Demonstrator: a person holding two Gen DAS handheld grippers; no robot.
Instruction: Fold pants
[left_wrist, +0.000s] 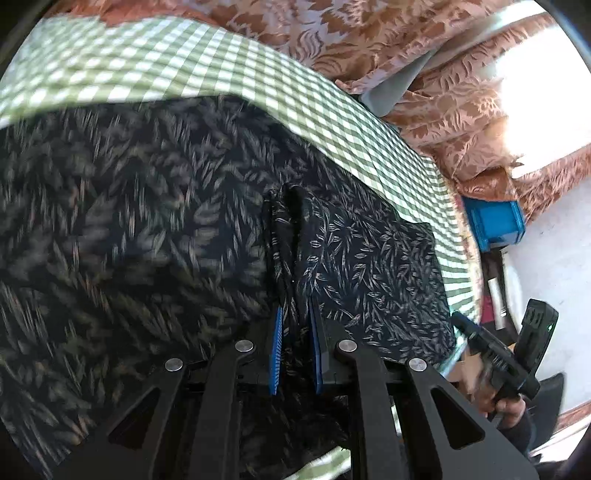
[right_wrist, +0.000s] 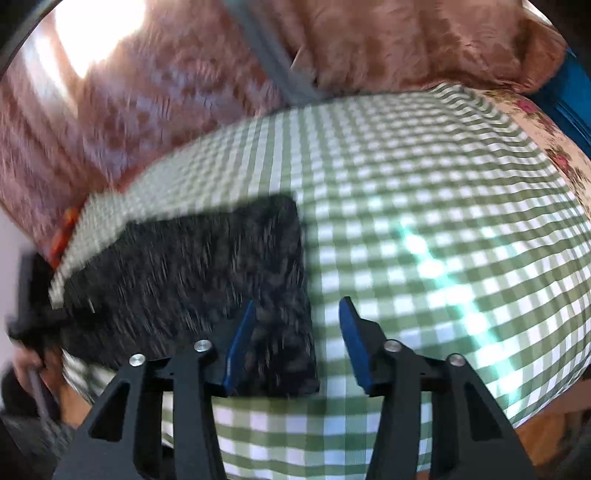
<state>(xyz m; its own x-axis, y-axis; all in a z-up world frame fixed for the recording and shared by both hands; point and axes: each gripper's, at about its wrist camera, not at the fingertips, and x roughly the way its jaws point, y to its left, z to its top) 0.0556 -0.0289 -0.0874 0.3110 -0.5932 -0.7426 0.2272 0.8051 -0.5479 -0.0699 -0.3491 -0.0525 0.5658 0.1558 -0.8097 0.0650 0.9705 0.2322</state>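
- Pants (left_wrist: 155, 206): the dark navy fabric pants with a pale leaf print lie spread on the green-and-white checked cloth (left_wrist: 207, 66) that covers your counter, and they are partly folded already.
- Your left gripper (left_wrist: 295, 343) has its blue-padded jaws pinched tight on a bunched ridge of the pants. I judge that you hold this pinch to carry or steady an edge for the next fold.
- Your right gripper (right_wrist: 295, 343) stands with jaws parted and nothing between the pads. One pad hangs over the near corner of the pants (right_wrist: 207, 280), the other over bare checked cloth (right_wrist: 424, 206), so it straddles the edge without gripping. That placement suggests you are lining up for the corner.
- In the left wrist view, your right gripper (left_wrist: 517, 350) sits off the pants, beside the counter edge.
- Both views are motion-blurred, so fine creases cannot be judged.
- Surface: the checked cloth lies flat, with a flowered cloth (right_wrist: 554, 147) showing under one end.
- Room: rust-brown leaf-patterned curtains (left_wrist: 369, 40) hang behind the counter, bright daylight comes through them, and a blue plastic crate (left_wrist: 495, 221) stands beyond the counter.
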